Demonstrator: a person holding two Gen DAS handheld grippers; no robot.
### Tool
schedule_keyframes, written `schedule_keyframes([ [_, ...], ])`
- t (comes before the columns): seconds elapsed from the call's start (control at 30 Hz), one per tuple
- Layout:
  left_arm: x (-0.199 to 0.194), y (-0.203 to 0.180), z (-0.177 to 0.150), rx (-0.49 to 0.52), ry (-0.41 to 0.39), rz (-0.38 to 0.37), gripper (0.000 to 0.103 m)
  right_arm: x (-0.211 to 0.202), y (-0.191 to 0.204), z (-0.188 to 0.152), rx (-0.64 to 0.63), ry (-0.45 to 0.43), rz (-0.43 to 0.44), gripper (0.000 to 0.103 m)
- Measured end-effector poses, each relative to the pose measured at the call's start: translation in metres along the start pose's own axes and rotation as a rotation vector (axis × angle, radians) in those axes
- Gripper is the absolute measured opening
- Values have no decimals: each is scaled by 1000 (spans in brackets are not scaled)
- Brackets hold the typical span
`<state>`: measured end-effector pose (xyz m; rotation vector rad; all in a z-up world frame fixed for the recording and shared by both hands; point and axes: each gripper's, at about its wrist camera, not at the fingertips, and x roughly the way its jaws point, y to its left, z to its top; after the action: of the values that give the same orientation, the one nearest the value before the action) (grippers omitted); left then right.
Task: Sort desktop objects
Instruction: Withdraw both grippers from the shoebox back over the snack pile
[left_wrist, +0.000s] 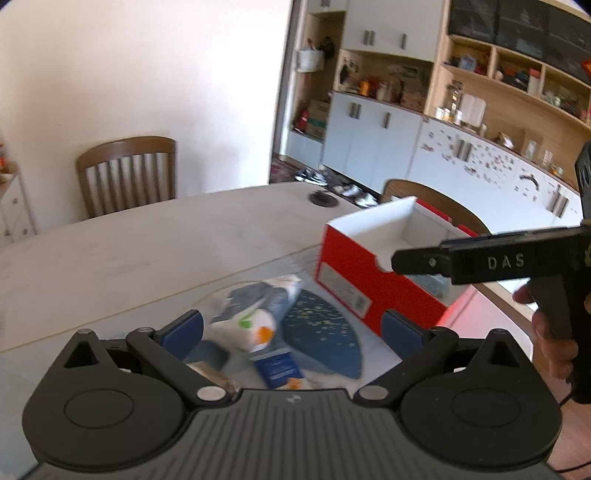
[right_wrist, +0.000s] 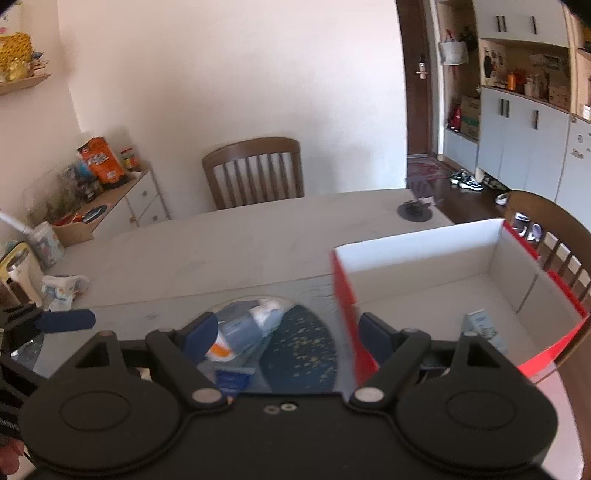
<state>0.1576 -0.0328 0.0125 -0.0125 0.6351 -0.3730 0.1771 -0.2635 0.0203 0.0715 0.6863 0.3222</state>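
A red box (left_wrist: 365, 284) with a white inside stands open on the table's right side; it also shows in the right wrist view (right_wrist: 436, 251), with a small pale carton (right_wrist: 482, 326) lying inside. Beside it lies a pile: a blue-grey packet (left_wrist: 258, 302), a white pack with orange and green marks (left_wrist: 255, 330), a small blue box (left_wrist: 277, 369) and a dark blue speckled mat (left_wrist: 321, 332). My left gripper (left_wrist: 293, 326) is open above the pile. My right gripper (right_wrist: 286, 334) is open, straddling the red box's near wall, empty.
The pale table (right_wrist: 229, 243) runs back to a wooden chair (right_wrist: 255, 170). A round black grommet (right_wrist: 413, 212) sits at the far right. A crumpled tissue pack (right_wrist: 62, 290) lies at the left edge. Cabinets and shelves (left_wrist: 498, 110) line the right wall.
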Motion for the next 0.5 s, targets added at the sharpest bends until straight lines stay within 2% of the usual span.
schedule_keyframes([
  [0.13,-12,19,-9,-27,-21,27,103,7,17,-5,11,15,23,83],
  [0.37,-26,58,-32,-101,-23,96,103,22,57,-20,-49,43,39,81],
  [0.5,-33,75,-48,-103,-21,131,103,28,74,-29,-88,48,47,83],
])
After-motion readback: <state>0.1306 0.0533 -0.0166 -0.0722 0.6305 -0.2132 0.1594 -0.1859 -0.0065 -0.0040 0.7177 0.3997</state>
